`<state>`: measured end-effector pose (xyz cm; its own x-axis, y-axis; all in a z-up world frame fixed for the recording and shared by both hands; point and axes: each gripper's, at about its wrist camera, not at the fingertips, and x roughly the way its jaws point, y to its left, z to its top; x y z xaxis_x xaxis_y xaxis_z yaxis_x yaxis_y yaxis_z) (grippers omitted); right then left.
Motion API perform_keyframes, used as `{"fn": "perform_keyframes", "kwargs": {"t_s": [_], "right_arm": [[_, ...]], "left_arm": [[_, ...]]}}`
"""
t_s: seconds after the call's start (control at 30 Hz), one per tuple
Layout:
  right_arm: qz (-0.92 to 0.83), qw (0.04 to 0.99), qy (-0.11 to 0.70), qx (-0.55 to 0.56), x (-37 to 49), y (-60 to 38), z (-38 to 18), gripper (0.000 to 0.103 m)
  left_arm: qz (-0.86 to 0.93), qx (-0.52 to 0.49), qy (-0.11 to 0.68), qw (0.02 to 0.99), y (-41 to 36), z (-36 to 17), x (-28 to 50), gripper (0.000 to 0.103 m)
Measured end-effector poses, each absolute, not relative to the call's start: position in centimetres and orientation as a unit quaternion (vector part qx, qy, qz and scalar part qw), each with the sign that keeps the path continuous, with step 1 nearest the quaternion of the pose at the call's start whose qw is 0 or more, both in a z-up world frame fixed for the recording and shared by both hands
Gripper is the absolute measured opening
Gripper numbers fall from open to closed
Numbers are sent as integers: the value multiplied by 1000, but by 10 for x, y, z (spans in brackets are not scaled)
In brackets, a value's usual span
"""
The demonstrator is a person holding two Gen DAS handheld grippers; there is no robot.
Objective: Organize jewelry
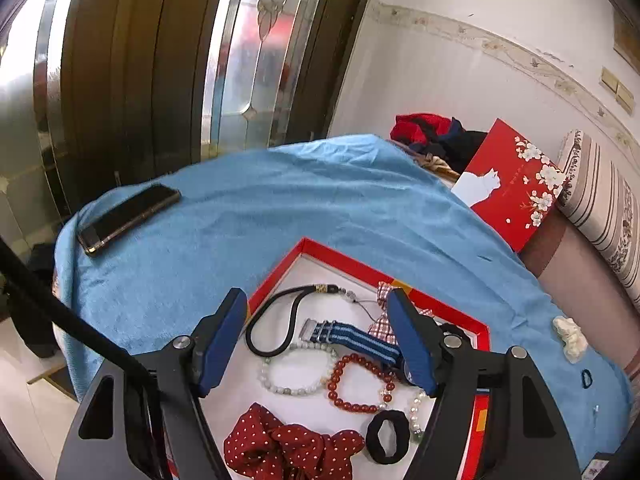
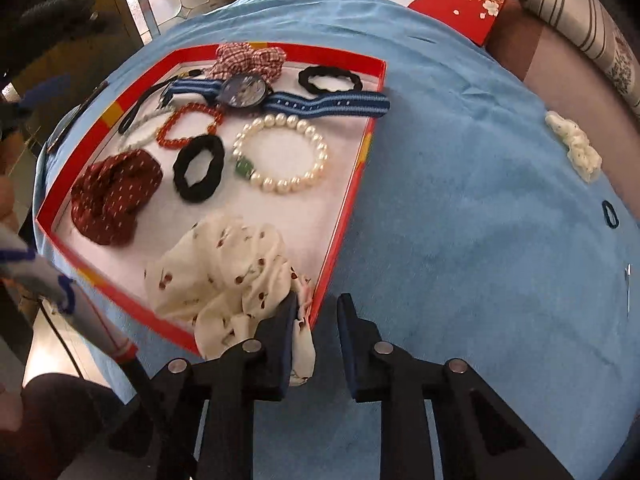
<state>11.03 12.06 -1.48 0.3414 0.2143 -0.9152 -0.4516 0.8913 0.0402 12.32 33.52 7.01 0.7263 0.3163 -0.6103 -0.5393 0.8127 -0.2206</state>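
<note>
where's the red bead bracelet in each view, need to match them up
Left wrist: red bead bracelet lies low and centre-right in the red box, between the left gripper's fingers, left of the black hair tie.
Right wrist: red bead bracelet lies upper left in the box, above the black hair tie.
Shared landmark: the striped watch just beyond it.

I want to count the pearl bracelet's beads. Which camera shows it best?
The right wrist view: the whole pearl bracelet lies unobstructed in the red tray. In the left wrist view only a short run of pearls shows beside the left claw.
</note>
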Motion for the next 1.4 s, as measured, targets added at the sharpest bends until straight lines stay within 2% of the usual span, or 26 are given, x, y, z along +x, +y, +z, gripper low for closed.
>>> {"fn": "perform_keyframes", "kwargs": {"t_s": [0.2,0.27,0.43,0.53,0.6,0.67,0.73,0.83,0.87,1.0,1.13,1.23,1.4], "right_arm": [[189,809,549,-88,109,108,-13,21],[186,810,551,-79,104,102,-14,21],[193,812,546,-70,88,97,-13,21],[212,823,522,-77,76,93,-10,25],[220,833,503,-62,70,83,-2,37],[229,843,486,-31,63,66,9,45],[228,853,469,-14,56,48,20,47],[205,870,449,-14,44,25,29,49],[199,873,445,-14,42,19,30,50],[187,880,436,-5,27,3,31,51],[190,883,430,-6,17,0,31,51],[199,883,424,-14,7,3,34,55],[195,893,404,-33,-8,10,36,57]], "left_arm": [[237,-150,256,925,312,80,122,78],[232,-147,249,929,307,83,122,85],[221,-145,245,933,290,86,123,87],[218,-127,235,939,274,90,120,87],[228,-110,216,943,262,97,112,87],[236,-101,199,946,253,104,100,90],[245,-100,182,947,246,112,83,92],[281,-90,159,942,232,117,50,103],[287,-89,157,941,229,116,39,103],[268,-110,191,938,217,106,-1,103],[269,-50,262,925,201,95,-19,103],[250,-46,302,919,195,89,-35,103],[242,-48,322,914,183,86,-59,103]]}}
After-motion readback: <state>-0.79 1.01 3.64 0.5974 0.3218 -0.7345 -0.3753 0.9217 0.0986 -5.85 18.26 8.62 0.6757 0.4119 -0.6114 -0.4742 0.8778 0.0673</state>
